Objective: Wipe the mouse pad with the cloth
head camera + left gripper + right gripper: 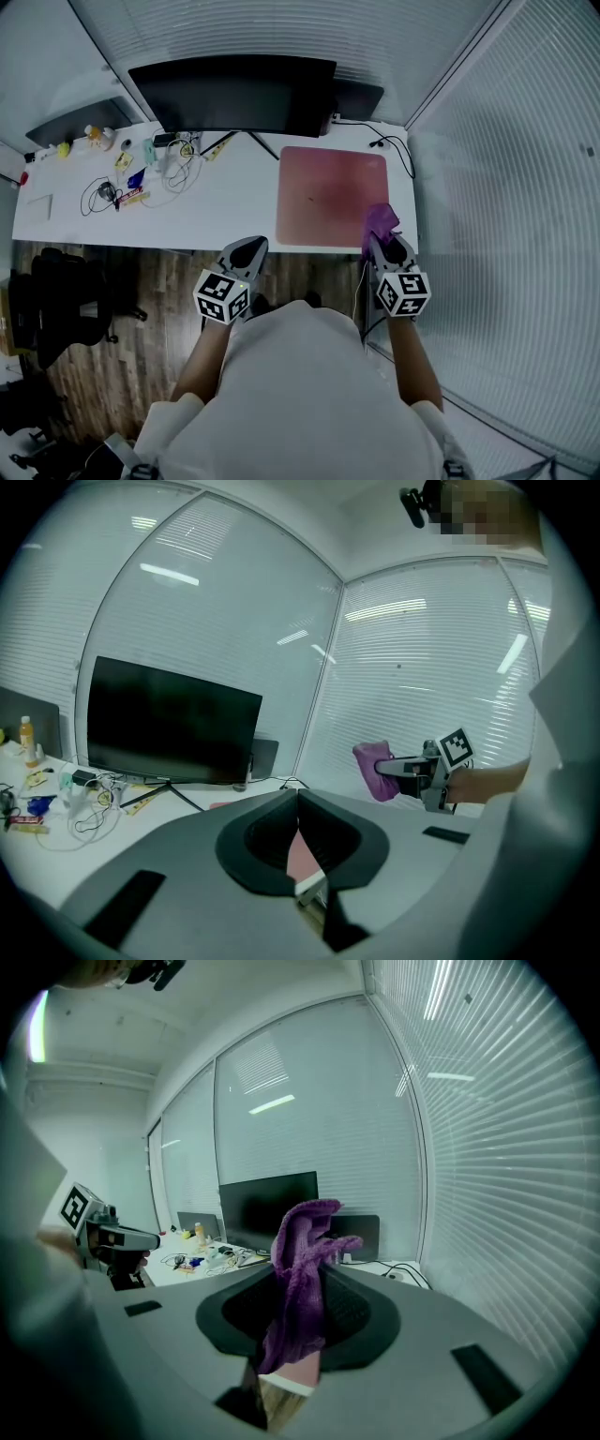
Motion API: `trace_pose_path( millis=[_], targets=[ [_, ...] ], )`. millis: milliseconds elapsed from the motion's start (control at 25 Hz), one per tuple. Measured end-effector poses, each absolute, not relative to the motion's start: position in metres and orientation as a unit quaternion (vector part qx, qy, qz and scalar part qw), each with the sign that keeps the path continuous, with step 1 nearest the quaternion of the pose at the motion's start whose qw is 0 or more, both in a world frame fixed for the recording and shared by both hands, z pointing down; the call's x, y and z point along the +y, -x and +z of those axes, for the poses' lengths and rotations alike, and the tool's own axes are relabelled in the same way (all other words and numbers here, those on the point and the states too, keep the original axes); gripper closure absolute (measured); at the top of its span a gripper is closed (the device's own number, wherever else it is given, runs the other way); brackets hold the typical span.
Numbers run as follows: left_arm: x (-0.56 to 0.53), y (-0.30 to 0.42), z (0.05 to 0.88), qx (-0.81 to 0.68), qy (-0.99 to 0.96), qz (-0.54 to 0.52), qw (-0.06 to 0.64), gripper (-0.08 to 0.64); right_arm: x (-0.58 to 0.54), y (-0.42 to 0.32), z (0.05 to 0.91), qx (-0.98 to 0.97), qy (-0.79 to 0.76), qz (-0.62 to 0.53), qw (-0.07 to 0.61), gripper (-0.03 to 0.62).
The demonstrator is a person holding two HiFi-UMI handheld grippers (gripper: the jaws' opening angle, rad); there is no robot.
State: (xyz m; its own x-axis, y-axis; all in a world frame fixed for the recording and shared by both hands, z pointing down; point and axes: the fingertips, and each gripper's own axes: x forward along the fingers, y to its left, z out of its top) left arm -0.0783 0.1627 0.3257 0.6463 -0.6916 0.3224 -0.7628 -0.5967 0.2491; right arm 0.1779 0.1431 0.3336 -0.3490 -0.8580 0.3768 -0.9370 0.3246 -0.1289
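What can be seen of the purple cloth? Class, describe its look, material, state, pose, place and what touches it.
The cloth is purple and looks like soft, fuzzy microfibre. It is crumpled, pinched between the jaws of the right gripper, with one bunched end standing above them and the other hanging below. In the head view it lies over the near right corner of the pink mouse pad; the left gripper view shows it held up, seemingly clear of the pad.
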Motion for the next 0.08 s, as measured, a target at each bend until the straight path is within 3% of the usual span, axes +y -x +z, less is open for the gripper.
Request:
trace_pose_path(
  millis=[80],
  targets=[
    [0.1623,0.0816,0.3256,-0.41,-0.888,0.094,0.185,0.543,0.1436,-0.1767,0.3319,-0.804,-0.56,0.163,0.119,0.46]
  ],
)
